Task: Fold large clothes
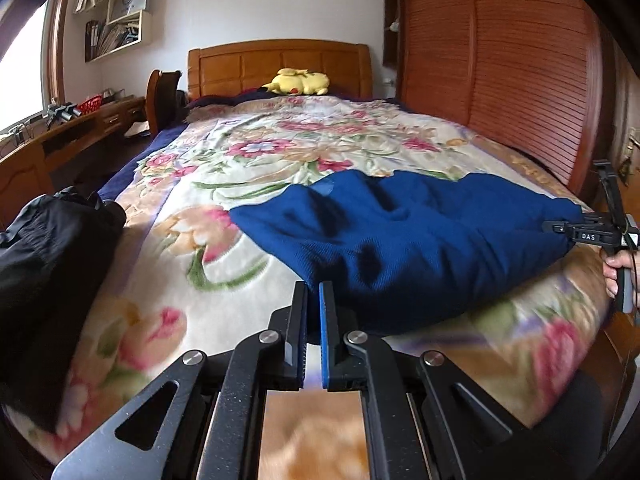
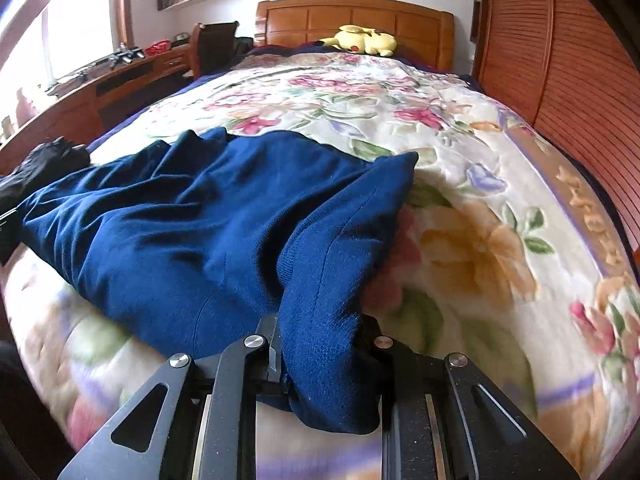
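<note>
A dark blue knit garment [image 1: 400, 240] lies rumpled across the near end of a bed, pulled between my two grippers. In the left wrist view my left gripper [image 1: 314, 288] is shut, its tips pinching the garment's near left corner, with a thin strip of blue between the jaws. My right gripper [image 1: 552, 227] holds the garment's far right corner, and a hand [image 1: 616, 272] grips its handle. In the right wrist view the right gripper [image 2: 320, 320] is shut on a thick bunch of the blue garment [image 2: 200, 220], which hides most of its fingers.
The bed carries a floral blanket [image 1: 240, 160]. A pile of black clothing [image 1: 48, 248] sits at the near left corner. A yellow plush toy [image 1: 298, 81] lies by the wooden headboard. A slatted wardrobe [image 1: 500, 80] runs along the right side and a desk [image 1: 80, 128] along the left.
</note>
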A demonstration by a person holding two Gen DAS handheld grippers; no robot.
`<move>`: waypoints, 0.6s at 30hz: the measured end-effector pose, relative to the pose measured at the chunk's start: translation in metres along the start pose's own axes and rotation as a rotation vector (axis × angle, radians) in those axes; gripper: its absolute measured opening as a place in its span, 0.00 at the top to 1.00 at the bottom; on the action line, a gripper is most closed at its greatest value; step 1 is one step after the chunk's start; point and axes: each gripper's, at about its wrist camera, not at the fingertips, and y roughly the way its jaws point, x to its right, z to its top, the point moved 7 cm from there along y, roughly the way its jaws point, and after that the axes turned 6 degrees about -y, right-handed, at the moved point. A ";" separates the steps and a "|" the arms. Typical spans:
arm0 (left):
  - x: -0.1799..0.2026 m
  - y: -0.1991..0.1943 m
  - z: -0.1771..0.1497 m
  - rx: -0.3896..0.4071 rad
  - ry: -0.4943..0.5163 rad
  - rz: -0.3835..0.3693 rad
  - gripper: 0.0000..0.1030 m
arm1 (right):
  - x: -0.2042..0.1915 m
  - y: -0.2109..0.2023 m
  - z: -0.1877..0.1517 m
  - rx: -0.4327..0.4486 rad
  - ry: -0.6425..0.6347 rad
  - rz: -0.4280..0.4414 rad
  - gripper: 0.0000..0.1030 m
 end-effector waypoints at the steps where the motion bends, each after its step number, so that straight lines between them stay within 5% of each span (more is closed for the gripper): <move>1: 0.003 -0.008 -0.005 0.003 0.005 -0.006 0.95 | -0.002 -0.009 -0.009 -0.004 -0.006 0.004 0.81; 8: 0.013 -0.028 -0.015 0.024 0.022 0.008 0.95 | -0.001 -0.035 -0.042 -0.036 0.010 -0.011 0.75; 12: 0.012 -0.022 -0.013 0.022 0.006 0.047 0.95 | 0.005 -0.048 -0.042 -0.056 0.029 -0.083 0.59; 15: 0.010 -0.018 -0.011 0.023 -0.005 0.055 0.95 | 0.001 -0.067 -0.030 -0.010 0.012 -0.135 0.42; 18: 0.008 -0.020 -0.008 0.033 -0.036 0.043 0.95 | -0.002 -0.083 -0.019 0.048 0.008 -0.176 0.36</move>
